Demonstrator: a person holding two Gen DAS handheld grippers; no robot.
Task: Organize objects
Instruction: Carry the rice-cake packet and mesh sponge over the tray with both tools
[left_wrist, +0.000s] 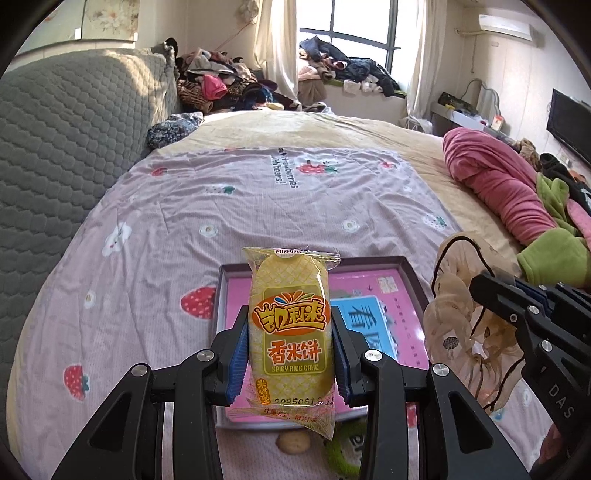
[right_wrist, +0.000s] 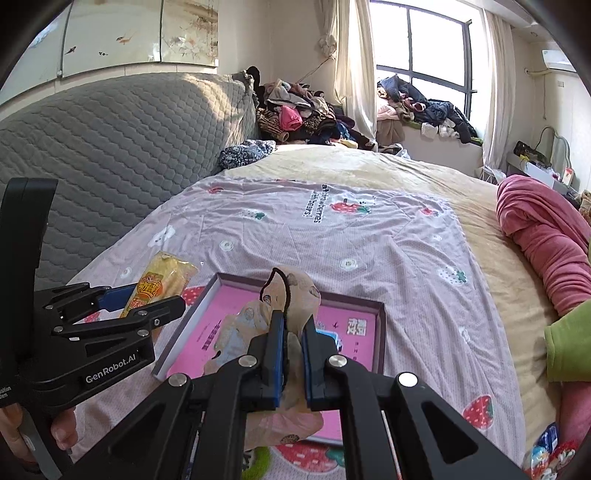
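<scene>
My left gripper (left_wrist: 290, 354) is shut on a yellow rice cake packet (left_wrist: 290, 325) and holds it upright above the near end of a shallow box (left_wrist: 415, 284) with a pink bottom. In the right wrist view the left gripper (right_wrist: 147, 302) and its packet (right_wrist: 162, 284) hover left of the box (right_wrist: 380, 332). My right gripper (right_wrist: 293, 354) is shut on a beige sheer scrunchie (right_wrist: 291, 291) with black trim, held above the box. In the left wrist view the scrunchie (left_wrist: 454, 317) hangs right of the box from the right gripper (left_wrist: 491, 295).
The box lies on a pink strawberry-print sheet (left_wrist: 221, 206) on a bed. A grey quilted headboard (left_wrist: 66, 133) is at left, a rolled pink blanket (left_wrist: 495, 184) and green cloth (left_wrist: 554, 258) at right. A small biscuit (left_wrist: 293, 441) and a green ring (left_wrist: 343, 454) lie near the box's front edge.
</scene>
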